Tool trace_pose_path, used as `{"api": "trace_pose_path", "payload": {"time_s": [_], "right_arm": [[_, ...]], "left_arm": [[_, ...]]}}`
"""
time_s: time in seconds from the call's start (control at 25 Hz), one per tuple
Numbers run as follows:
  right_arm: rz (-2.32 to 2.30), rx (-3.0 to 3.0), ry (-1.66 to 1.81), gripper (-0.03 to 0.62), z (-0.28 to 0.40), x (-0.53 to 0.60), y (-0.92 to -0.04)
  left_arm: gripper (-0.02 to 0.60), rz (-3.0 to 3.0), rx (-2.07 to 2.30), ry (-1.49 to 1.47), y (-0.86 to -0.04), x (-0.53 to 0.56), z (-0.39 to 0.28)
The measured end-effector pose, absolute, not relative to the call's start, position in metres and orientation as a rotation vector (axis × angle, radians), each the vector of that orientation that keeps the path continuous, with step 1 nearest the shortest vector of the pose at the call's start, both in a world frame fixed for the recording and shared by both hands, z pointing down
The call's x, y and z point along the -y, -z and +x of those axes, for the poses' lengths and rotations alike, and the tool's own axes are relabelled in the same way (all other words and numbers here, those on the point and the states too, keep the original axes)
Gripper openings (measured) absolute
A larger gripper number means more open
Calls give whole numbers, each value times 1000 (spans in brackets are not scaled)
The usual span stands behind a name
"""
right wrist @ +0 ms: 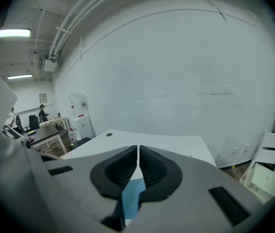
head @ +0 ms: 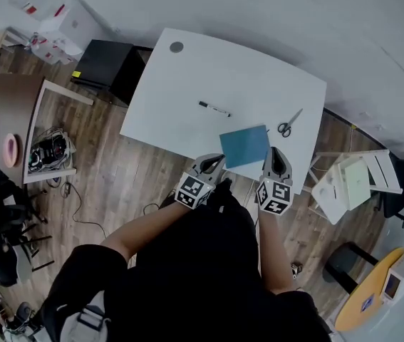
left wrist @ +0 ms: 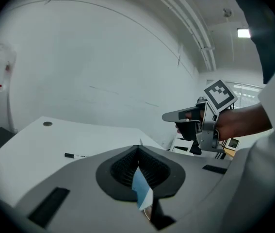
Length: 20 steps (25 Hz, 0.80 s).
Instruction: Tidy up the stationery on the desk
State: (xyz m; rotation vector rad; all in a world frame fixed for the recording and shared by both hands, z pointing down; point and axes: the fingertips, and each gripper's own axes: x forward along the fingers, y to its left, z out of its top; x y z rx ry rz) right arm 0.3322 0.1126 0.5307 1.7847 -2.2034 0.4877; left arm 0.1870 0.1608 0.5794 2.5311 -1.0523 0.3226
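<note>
Desk: a white desk with rounded corners is seen from above, on a wooden plank floor.
Notebook: a teal rectangular notebook lies flat at the desk's near edge, between the tips of the two grippers.
Marker: a slim black-and-white marker pen lies mid-desk, beyond the notebook and apart from it.
Scissors: dark-handled metal scissors lie near the desk's right edge, just beyond the notebook's far right corner.
Left gripper: the jaws are pressed together with nothing between the pads. The tip is held at the notebook's near left corner. A sliver of teal is seen through the gap behind the pads in the left gripper view.
Right gripper: the jaws are pressed together, empty, at the notebook's right edge, with teal showing below them.
Contact: whether either tip touches the notebook cannot be told.
</note>
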Motion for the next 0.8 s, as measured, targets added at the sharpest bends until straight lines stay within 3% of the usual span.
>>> {"api": "trace_pose_path", "payload": {"time_s": [0.28, 0.72, 0.8], "right_arm": [[1506, 2219, -566, 35, 370, -84, -608], [1036, 2138, -775, 38, 375, -78, -729], [998, 2122, -796, 62, 377, -76, -738]], "left_arm": [[14, 2365, 1133, -414, -628, -131, 223], [17, 2020, 1062, -535, -716, -129, 227], [17, 1965, 1079, -549, -728, -128, 223]]}}
